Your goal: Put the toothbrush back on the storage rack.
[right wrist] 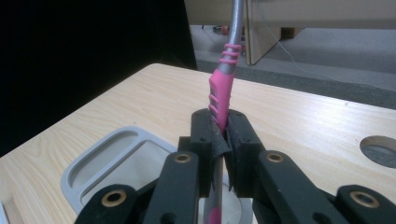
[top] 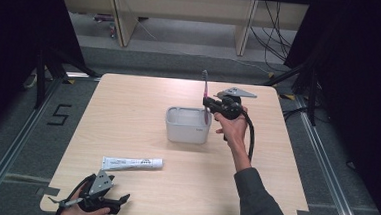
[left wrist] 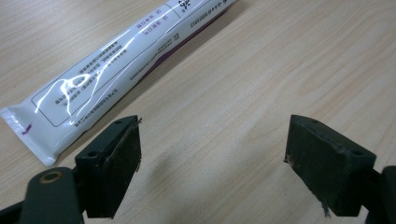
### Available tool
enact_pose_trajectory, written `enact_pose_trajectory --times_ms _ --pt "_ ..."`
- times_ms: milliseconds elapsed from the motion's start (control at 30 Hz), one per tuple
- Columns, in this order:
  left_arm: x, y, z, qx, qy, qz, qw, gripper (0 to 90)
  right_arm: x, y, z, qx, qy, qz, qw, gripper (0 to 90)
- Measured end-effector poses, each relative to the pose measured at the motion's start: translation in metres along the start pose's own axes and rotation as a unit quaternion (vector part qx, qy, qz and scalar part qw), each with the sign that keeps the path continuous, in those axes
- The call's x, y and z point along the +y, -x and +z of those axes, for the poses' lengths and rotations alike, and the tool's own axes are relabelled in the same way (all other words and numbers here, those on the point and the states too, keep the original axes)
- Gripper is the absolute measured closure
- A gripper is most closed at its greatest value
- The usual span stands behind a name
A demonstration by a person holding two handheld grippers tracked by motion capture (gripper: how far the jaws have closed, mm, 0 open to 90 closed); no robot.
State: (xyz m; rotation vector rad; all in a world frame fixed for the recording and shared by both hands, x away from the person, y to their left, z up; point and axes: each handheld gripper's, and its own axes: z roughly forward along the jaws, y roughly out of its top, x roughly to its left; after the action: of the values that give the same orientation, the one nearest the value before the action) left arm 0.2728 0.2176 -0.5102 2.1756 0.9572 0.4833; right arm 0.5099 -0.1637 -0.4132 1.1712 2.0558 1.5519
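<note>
At the left side of the worktop (top: pixel 141 134), near its front edge, the left gripper (top: pixel 120 199) rests low in the person's hand. In the left gripper view its two black pads stand wide apart with only bare wood between them, so it holds nothing. Just beyond it lies the toothpaste tube (top: pixel 132 163), flat on the wood, its long axis running left to right in the high view, with the crimped flat end at the left and the cap end toward the right. The left gripper is clearly the nearer one to this tube. The tube is white with a purple stripe and boxes of small dark print; the letters are too small and blurred to read, and I cannot make out a brand.

In the middle stands the grey container (top: pixel 188 124), a small tub with rounded corners and an open top.

To the right, the right gripper (top: pixel 209 104) is closed tightly on the toothbrush (top: pixel 205 91), pressing the pink part of the handle. The toothbrush stands nearly upright, grey neck and head pointing up, lower end hanging down over the right inner edge of the container. The coming move seems to depend on this: the handle's foot is directly above the opening, so a straight descent should place it inside. No writing is visible on the toothbrush or the container.
</note>
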Motion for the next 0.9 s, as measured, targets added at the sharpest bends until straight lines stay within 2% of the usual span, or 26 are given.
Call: enact_pose_trajectory --times_ms 167,200,233,267,300,400,467,500,667,700,800,867,900 --pt "0.0 0.0 0.0 0.0 0.0 0.0 1.0 17.6 -0.004 0.001 0.001 -0.005 -0.002 -0.014 0.9999 82.7" --pt "0.0 0.001 0.001 0.0 0.006 -0.007 1.0 17.7 -0.005 0.0 0.001 -0.004 -0.008 -0.002 1.0 82.6" --pt "0.0 0.001 0.001 -0.001 0.006 -0.007 1.0 17.6 -0.006 0.001 0.0 -0.01 -0.008 -0.011 0.9999 82.6" --pt "0.0 0.0 0.001 0.002 0.004 -0.004 1.0 17.7 -0.008 0.002 0.001 -0.005 -0.005 -0.006 1.0 82.5" --pt "0.0 0.001 0.002 -0.003 0.008 -0.01 0.9999 17.7 -0.009 0.002 0.001 -0.007 -0.005 -0.011 0.9999 82.4" --pt "0.0 0.001 0.002 -0.004 0.009 -0.009 0.9999 17.7 -0.011 0.001 0.0 -0.007 -0.01 -0.001 0.9999 81.6" --pt "0.0 0.002 0.002 -0.003 0.009 -0.01 0.9999 17.7 -0.01 0.002 -0.001 -0.014 -0.01 -0.02 0.9996 81.0" --pt "0.0 0.002 0.002 -0.003 0.009 -0.009 0.9999 17.7 -0.011 0.0 -0.001 -0.012 -0.017 -0.012 0.9997 81.0" --pt "0.0 0.002 0.002 -0.004 0.007 -0.01 0.9999 17.6 -0.009 -0.002 -0.002 -0.019 -0.018 -0.042 0.9988 81.5" --pt "0.0 0.002 0.001 -0.003 0.005 -0.01 0.9999 17.6 -0.009 -0.004 -0.003 -0.024 -0.024 -0.039 0.9987 81.5" --pt "0.0 0.002 0.001 -0.003 0.005 -0.009 0.9999 17.7 -0.009 -0.004 -0.004 -0.029 -0.025 -0.05 0.998 81.6" --pt "0.0 0.002 0.002 -0.003 0.006 -0.009 0.9999 17.7 -0.009 -0.007 -0.004 -0.025 -0.026 -0.036 0.9987 81.5" --pt "0.0 0.002 0.002 -0.003 0.005 -0.01 0.9999 17.7 -0.009 -0.006 -0.004 -0.027 -0.026 -0.047 0.9982 81.4"
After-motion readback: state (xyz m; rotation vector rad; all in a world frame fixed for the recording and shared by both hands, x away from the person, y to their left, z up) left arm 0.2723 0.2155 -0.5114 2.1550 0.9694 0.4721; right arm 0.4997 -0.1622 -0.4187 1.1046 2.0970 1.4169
